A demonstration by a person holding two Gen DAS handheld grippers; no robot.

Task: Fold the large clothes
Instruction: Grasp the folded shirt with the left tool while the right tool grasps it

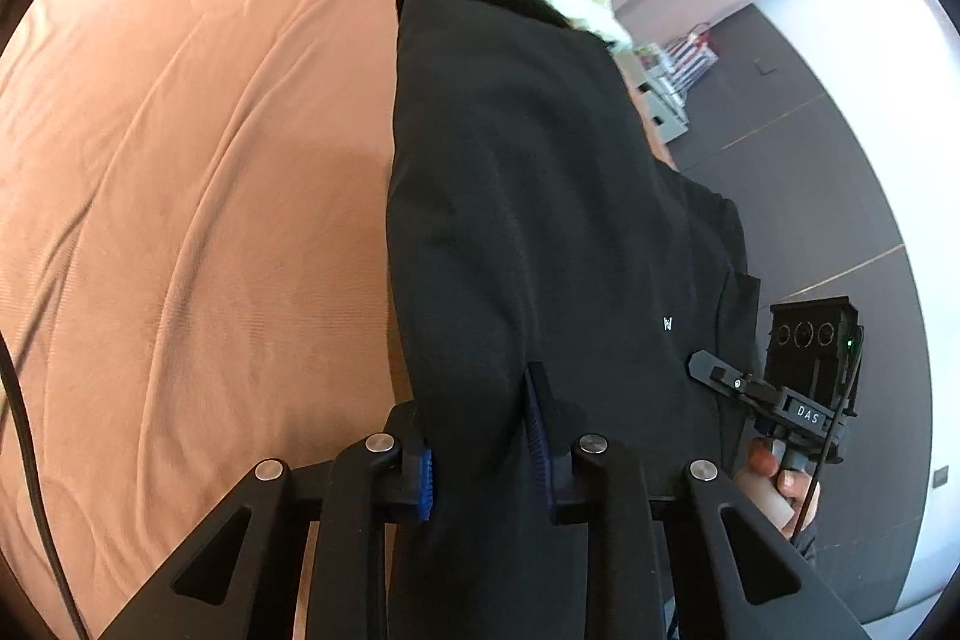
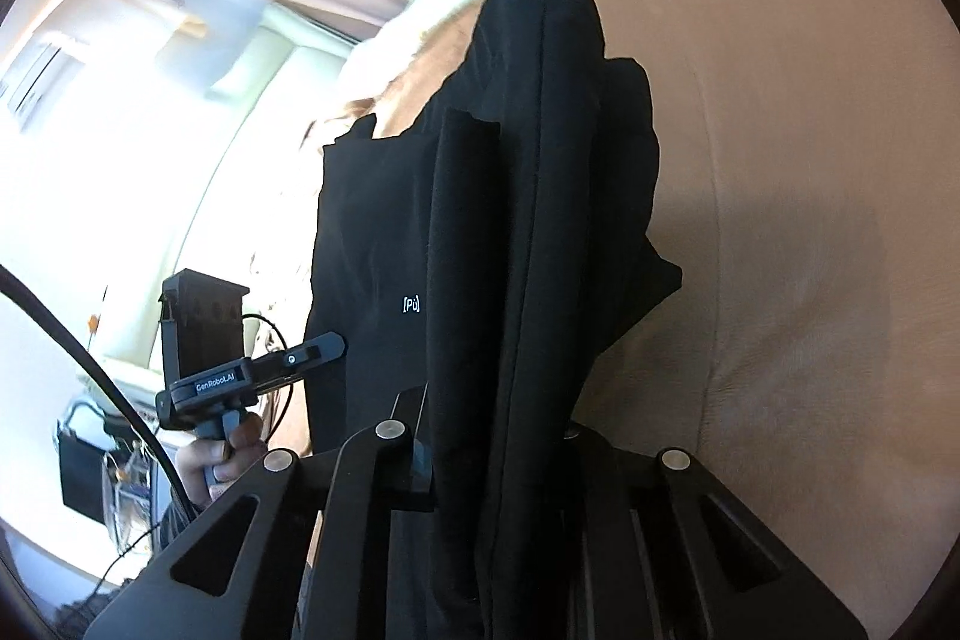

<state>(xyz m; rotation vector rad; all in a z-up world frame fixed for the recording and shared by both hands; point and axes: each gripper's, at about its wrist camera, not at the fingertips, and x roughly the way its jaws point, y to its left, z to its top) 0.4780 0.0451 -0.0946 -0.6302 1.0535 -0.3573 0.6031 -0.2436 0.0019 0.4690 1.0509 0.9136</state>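
While the bed (image 1: 180, 160) with its tan sheet sits bare underneath, the black garment (image 1: 528, 172) hangs stretched above it, left gripper (image 1: 480, 454) and right gripper (image 2: 498, 454) each clamped on the near edge, probably so the person can carry that edge over for a fold.

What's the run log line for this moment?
left hand-held gripper: shut on black garment | right hand-held gripper: shut on black garment | surface: orange bedspread
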